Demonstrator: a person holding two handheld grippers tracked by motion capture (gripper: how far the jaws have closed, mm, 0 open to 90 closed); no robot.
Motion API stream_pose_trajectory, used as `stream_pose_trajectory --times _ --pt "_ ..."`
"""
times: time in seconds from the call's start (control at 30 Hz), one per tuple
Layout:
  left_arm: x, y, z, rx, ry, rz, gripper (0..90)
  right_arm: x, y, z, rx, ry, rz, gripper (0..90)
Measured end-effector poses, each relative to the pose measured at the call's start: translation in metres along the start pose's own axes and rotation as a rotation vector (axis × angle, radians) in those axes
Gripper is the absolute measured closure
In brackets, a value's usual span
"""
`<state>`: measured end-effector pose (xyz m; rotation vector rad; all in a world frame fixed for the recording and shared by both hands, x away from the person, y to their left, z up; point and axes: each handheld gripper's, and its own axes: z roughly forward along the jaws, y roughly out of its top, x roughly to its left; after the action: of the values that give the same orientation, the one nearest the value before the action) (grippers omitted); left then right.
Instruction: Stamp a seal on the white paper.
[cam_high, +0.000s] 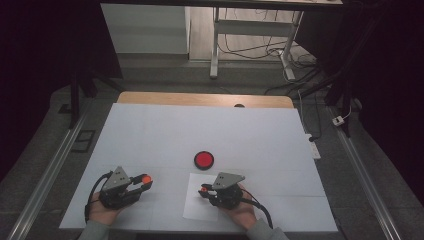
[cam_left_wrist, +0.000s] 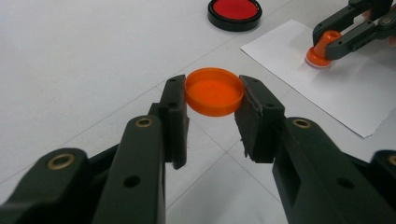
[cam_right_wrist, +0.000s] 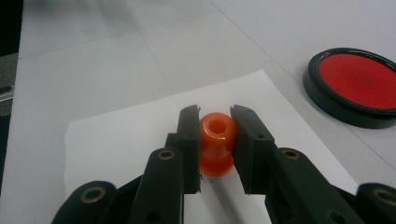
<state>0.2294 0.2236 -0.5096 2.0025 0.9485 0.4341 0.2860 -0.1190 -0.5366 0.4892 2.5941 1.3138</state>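
The bench (cam_high: 150, 130) is white, with a sheet of paper (cam_high: 197, 212) near its front edge and a red ink pad (cam_high: 204, 159) in a black rim just beyond the sheet. The right tool (cam_high: 204, 190) is clamped on the neck of an orange stamp (cam_right_wrist: 216, 142) — the stamp stands upright with its base on the paper. Well apart at the left, the left tool (cam_high: 146, 181) is clamped across an orange cap (cam_left_wrist: 214, 90), held above the bare bench, open side up.
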Motion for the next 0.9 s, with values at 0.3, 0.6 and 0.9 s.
stream_pose_trajectory --times 0.3,0.6,0.9 --pt "0.001 0.0 0.0 -0.007 -0.009 -0.01 64.7 -0.003 0.005 -0.006 -0.027 0.002 0.031 72.2" --pt "0.001 0.0 0.001 0.0 -0.011 -0.004 64.7 -0.007 0.014 -0.029 -0.14 -0.01 0.08 72.2" --pt "0.0 0.0 0.002 0.001 -0.009 -0.004 64.7 -0.011 0.017 -0.04 -0.182 -0.003 0.106 72.2"
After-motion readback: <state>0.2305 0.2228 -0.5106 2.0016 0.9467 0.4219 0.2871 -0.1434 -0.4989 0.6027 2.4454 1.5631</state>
